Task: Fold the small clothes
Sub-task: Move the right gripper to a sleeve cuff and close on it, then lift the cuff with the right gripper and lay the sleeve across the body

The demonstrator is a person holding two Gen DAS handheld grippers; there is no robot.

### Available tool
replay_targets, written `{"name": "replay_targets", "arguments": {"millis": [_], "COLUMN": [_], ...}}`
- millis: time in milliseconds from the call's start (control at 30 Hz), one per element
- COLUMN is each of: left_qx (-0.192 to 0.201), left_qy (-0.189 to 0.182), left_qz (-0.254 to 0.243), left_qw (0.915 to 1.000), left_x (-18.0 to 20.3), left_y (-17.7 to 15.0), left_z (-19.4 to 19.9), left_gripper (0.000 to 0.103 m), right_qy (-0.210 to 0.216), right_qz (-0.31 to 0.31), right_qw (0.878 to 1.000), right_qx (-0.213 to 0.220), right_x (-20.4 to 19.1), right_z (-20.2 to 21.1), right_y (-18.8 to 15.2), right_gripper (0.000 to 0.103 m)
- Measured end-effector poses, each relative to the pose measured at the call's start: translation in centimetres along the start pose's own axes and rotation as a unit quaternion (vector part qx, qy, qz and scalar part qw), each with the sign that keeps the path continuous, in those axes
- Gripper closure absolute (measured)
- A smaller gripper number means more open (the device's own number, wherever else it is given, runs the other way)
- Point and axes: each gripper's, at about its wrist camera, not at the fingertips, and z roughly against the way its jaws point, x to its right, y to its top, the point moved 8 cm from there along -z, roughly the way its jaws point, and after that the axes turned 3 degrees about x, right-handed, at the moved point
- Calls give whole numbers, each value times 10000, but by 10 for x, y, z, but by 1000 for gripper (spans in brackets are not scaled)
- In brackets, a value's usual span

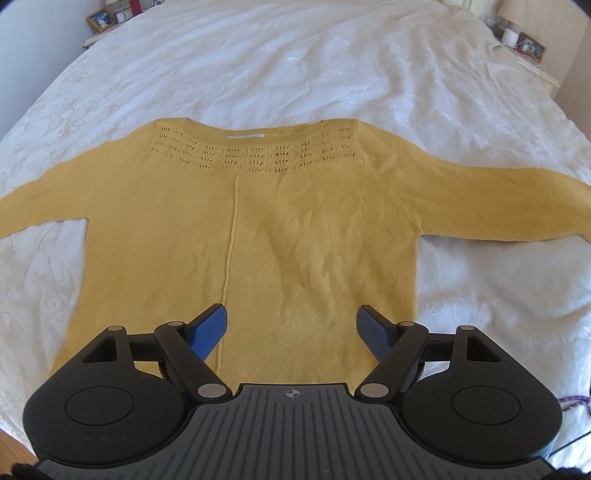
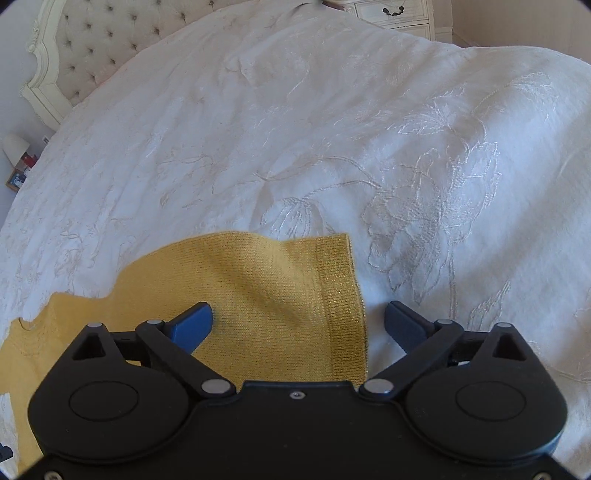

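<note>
Yellow sweater (image 1: 258, 229) lies flat on the white bedspread (image 1: 295, 62), neck away from you, sleeves stretched left and right. Your left gripper (image 1: 291, 328) hangs over the hem, fingers spread, holding nothing. Your right gripper (image 2: 297, 323) hangs over the sleeve cuff (image 2: 340, 306), also spread and empty.

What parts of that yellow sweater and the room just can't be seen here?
- Sweater hem: left wrist view, hidden behind the left gripper.
- Left sleeve end: cut off by that view's edge.
- Sleeve cuff's near corner: right wrist view, behind the right gripper.
- Photo frames: too small.
</note>
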Motion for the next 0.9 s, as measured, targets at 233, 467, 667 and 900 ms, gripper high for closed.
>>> {"name": "replay_targets", "arguments": {"millis": [233,467,667,900], "left_qx": [-25,72,124,280], "left_qy": [-5,-185,-409,-431], "left_qz": [40,-87,-71,-264], "left_qw": [10000,9998,9991,9983], "left_x": [-6,-17,-50,-120], "left_y": [-2,0,7,18], "left_z": [-1,-2,-9,-13], "left_gripper": [27,27,27,27], "right_qy": [-241,135,711,1438], "right_qz": [517,370,342,518], "right_qw": [9983,9992,9961,9868], "right_qx": [-121,6,387,526], "right_x": [-13,-47,-126,-268], "right_z": [9,26,60,75], "right_y": [0,9,22,17], "right_gripper": [61,87,87,87]}}
